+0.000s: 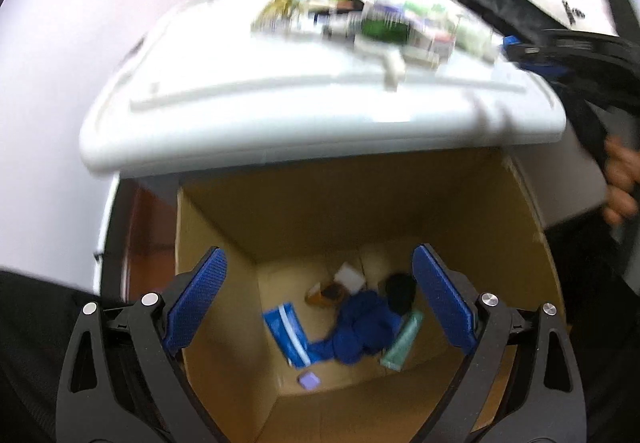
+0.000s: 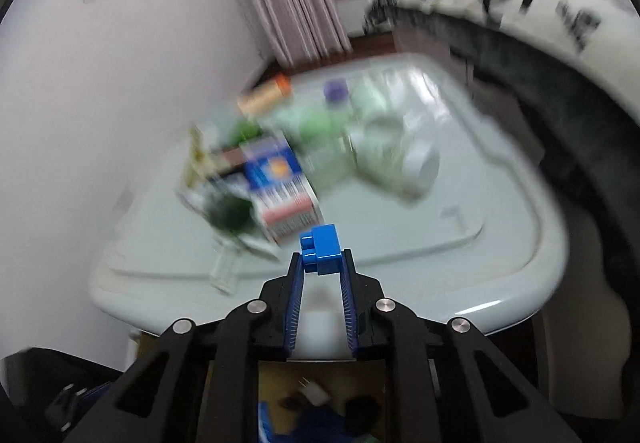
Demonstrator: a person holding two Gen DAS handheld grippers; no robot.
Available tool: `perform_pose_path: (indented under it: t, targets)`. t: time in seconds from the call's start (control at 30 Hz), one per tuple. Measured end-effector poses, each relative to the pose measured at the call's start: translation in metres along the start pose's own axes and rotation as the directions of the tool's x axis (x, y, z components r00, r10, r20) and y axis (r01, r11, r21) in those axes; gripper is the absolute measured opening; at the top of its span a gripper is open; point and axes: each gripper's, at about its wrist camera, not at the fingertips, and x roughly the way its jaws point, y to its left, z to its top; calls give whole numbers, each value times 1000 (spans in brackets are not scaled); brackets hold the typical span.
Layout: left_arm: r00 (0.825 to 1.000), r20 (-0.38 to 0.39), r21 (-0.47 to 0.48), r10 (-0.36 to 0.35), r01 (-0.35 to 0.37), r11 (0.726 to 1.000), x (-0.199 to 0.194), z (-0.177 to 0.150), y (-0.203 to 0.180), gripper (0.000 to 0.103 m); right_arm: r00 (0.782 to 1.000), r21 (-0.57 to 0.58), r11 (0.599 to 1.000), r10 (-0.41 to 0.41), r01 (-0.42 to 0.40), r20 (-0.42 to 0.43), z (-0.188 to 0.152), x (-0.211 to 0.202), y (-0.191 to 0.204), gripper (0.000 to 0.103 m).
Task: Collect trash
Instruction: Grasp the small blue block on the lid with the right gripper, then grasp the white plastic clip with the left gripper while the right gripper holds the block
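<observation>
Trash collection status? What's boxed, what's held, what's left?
Done: several items already lie in the cardboard box. In hand: right claw grips a blue block; left claw is open over the box. Left: a pile of packaging on the white table.

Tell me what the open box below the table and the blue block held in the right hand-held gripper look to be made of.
The box looks like plain corrugated cardboard: matte tan walls with folded creases. The blue block in the right hand-held gripper looks like hard moulded plastic: uniform glossy blue, crisp edges, round studs on one side.
</observation>
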Motion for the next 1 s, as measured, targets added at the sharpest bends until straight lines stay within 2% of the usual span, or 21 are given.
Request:
perform_pose_path:
  t: [0.13,0.23,0.3,0.37,0.5,0.53,0.57,0.63,0.7,0.77,0.87,1.0]
  targets:
    - [998,-14,-73,-63,62,995,16,43,-12,91,994,-53,999,13,-7,106,15,-49,-12,19]
    - [995,-43,-150,-92,84,985,41,77,-26,91,989,-36,999,-13,18,146,20,-62,-35,19]
    - [996,-39,-195,-83,73,978,54,97,-33,91,992,34,999,22,-26,125,21,-57,-50,19]
    - [998,-27,-251,-62,54,967,66,116,-37,91,993,56,998,36,-42,114,23,-53,-54,19]
    - [998,-65,-341,-17,-7,940,97,140,-38,92,990,34,997,68,-73,122,21,-53,-46,19]
    - [997,-72,-357,-10,-16,934,104,143,-38,94,989,28,997,73,-78,126,21,-54,-45,19]
    - [997,-58,-372,44,-62,926,105,147,-40,95,988,23,996,79,-83,131,21,-55,-43,19]
    - [998,3,-359,62,-57,932,105,155,-45,95,987,22,995,93,-96,129,18,-59,-42,19]
    - [996,-26,-353,86,-90,931,114,159,-48,95,986,33,993,113,-117,121,17,-62,-43,19]
    - [991,-21,-353,129,-128,927,118,162,-50,95,985,44,991,122,-128,119,17,-61,-44,19]
    - [979,-32,-307,203,-203,930,127,166,-58,96,984,56,989,132,-139,117,18,-61,-45,19]
    - [977,-26,-284,211,-209,936,129,168,-59,95,985,57,988,136,-142,106,17,-57,-42,19]
